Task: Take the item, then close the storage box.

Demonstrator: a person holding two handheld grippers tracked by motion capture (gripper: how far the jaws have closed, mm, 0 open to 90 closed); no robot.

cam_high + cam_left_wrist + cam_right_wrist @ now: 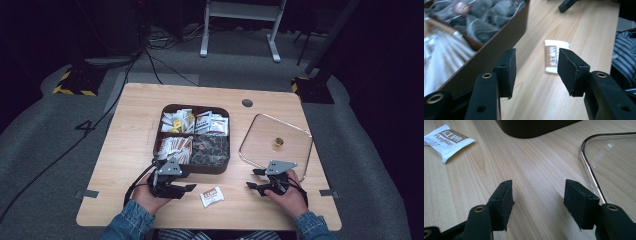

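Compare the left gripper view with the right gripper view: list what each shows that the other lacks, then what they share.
Left gripper view alone: the brown box's compartments, holding dark clear-wrapped pieces and white sticks, plus a striped garment at the table's edge.

Right gripper view alone: the clear lid with its metal rim, lying flat on the table.

Both: the white sachet lying loose on the wooden table, the box's dark outer wall, and each camera's own jaws standing apart with nothing between them: left gripper, right gripper.
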